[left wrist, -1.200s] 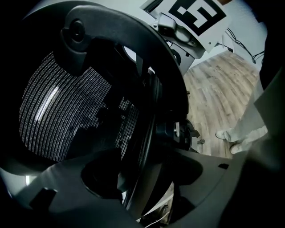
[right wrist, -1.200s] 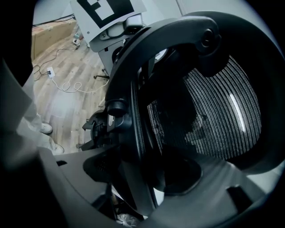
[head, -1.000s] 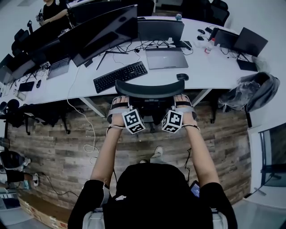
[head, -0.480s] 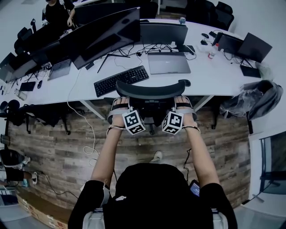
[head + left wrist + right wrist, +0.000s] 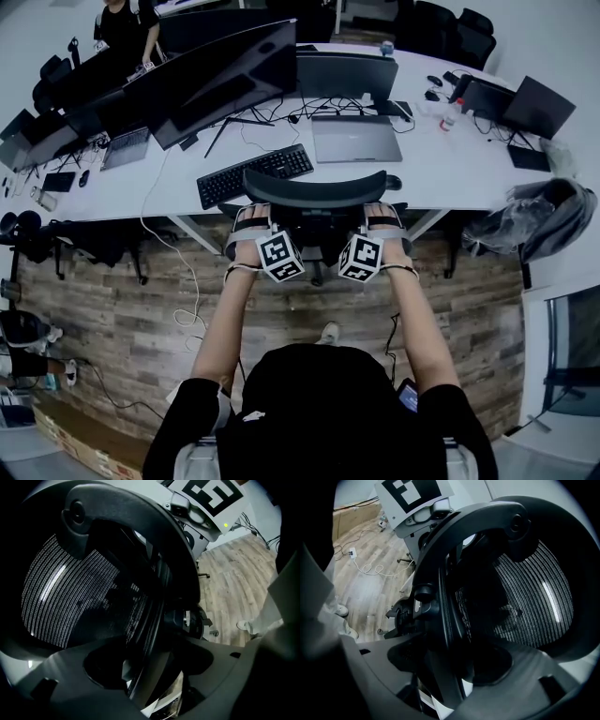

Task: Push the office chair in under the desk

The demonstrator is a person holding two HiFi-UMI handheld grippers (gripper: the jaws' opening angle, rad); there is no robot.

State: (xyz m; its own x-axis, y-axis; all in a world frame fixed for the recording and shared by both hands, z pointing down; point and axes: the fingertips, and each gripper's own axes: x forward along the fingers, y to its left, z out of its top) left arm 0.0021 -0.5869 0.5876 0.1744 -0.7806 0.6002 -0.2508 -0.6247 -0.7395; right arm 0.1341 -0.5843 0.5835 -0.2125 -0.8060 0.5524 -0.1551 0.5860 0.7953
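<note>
At the far left, dark monitors line the long white worktop [image 5: 441, 169], and a white cable [image 5: 192, 300] trails down onto the wooden floor [image 5: 112, 300]. A curved monitor [image 5: 225, 80] stands further along, with a black keyboard [image 5: 255, 174] lying in front of it.

Your left hand-held gripper [image 5: 251, 214] is at the left edge of the office chair [image 5: 314, 187]. In the left gripper view its jaws stand wide, one on each side of the dark rim of the backrest, and they are closed on that rim. The grey mesh [image 5: 70, 597] fills the space beyond them.

The chair stands right in front of you with its back towards you. The top of its backrest sits at the near edge of the worktop, just below the keyboard and a closed laptop [image 5: 356, 138]. Its base shows over the floor between your two arms.

Your right hand-held gripper [image 5: 382, 214] mirrors the left one on the right edge of the backrest. In the right gripper view its jaws likewise grip the frame rim. A mouse [image 5: 394, 182] lies just past the right end of the backrest. At the far right, a grey bag [image 5: 534, 220] sits beside the end of the worktop.
</note>
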